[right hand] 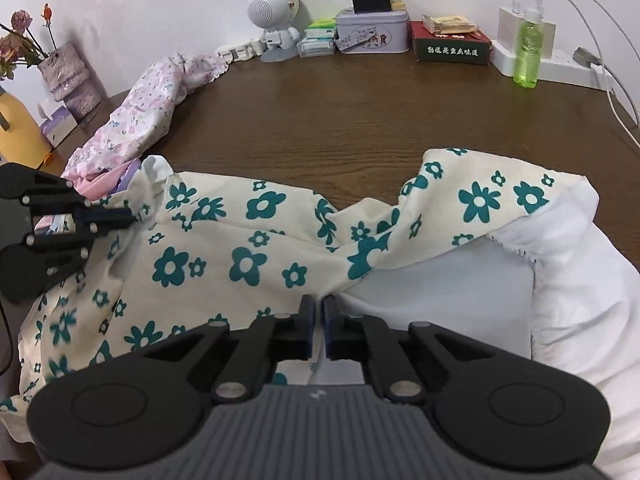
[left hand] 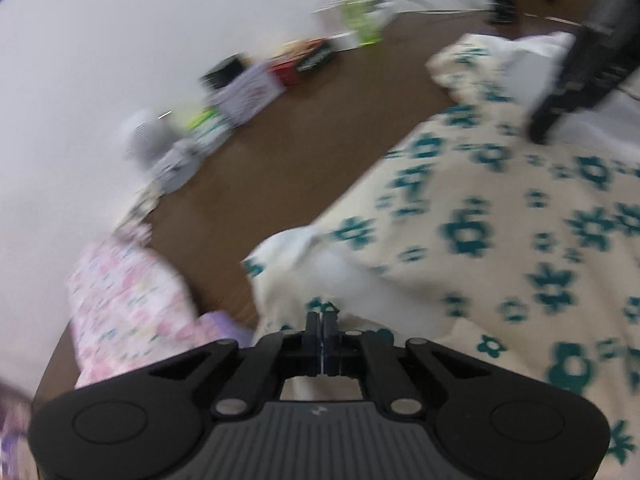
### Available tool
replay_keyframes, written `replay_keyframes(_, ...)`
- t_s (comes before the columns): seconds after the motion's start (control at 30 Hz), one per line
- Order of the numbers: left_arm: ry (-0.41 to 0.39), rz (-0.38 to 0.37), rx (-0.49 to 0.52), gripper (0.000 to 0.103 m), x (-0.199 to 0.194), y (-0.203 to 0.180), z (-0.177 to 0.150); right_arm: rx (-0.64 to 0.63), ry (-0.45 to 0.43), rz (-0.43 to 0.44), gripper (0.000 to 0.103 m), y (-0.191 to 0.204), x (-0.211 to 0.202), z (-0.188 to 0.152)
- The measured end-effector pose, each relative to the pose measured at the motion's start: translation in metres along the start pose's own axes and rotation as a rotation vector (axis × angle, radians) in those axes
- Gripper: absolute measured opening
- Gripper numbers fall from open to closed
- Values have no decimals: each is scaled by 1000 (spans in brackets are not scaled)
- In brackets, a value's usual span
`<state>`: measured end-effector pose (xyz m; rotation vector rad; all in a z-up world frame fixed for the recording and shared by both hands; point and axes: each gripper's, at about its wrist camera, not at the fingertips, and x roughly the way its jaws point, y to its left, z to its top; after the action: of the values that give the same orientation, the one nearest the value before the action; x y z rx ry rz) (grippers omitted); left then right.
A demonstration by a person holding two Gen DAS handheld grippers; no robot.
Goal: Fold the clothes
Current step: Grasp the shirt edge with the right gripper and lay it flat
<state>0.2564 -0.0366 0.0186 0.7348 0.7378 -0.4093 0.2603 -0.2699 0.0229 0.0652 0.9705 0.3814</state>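
Note:
A cream garment with teal flowers (right hand: 248, 248) and a white lining (right hand: 568, 288) lies across the near part of a brown wooden table (right hand: 360, 120). My right gripper (right hand: 319, 305) is shut on the garment's edge where the printed cloth meets the lining. My left gripper (left hand: 322, 316) is shut on the garment's left edge; it also shows in the right wrist view (right hand: 128, 214) at the far left. The garment fills the right side of the blurred left wrist view (left hand: 500, 232), where the right gripper's body (left hand: 580, 80) shows at the top right.
A pink floral garment (right hand: 148, 112) is bunched at the table's left. Along the back wall stand a white speaker figure (right hand: 276, 20), a tin box (right hand: 372, 32), a red box (right hand: 450, 46), a green bottle (right hand: 528, 52) and a power strip with cables (right hand: 568, 64). A vase (right hand: 68, 76) stands at far left.

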Motion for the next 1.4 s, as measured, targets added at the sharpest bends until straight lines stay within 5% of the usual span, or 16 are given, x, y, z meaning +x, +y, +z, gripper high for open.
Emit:
replay_keyframes(0.2, 4, 37, -36, 3, 2, 4, 2, 6, -22, 1, 4, -1, -1, -5)
replay_keyframes(0.3, -60, -28, -75, 14, -15, 6, 5, 1, -29, 10, 12, 2, -5, -6)
replay_keyframes(0.43, -120, -216, -91, 21, -37, 2, 14, -5, -42, 15, 21, 5, -8, -4)
replay_keyframes(0.67, -6, -313, -146, 20, -8, -4, 27, 23, -41, 26, 21, 1, -2, -4)
replay_keyframes(0.73, 7, -346, -202, 10, -1, 0, 28, 19, -44, 32, 9, 1, -1, -5)
replay_keyframes(0.8, -5, -330, -220, 1, 2, 1, 31, 21, -63, 24, 5, 0, -3, -5)
replay_keyframes(1.0, -29, -233, -211, 1, 5, -3, 36, 38, -59, 10, 7, -2, 1, -3)
replay_keyframes(1.07, -38, -236, -219, 4, 1, -4, 33, 52, -75, 25, 13, -4, -8, -3)
replay_keyframes(1.17, -93, -228, -206, 14, -19, -6, 28, 60, -128, 15, 38, -9, -32, -3)
replay_keyframes(1.23, -108, -219, -161, 25, -28, -17, 24, 78, -152, -4, 39, -18, -49, -1)
replay_keyframes(1.4, -130, -207, -42, 26, -46, -46, 13, 161, -180, -110, 42, -59, -88, 13)
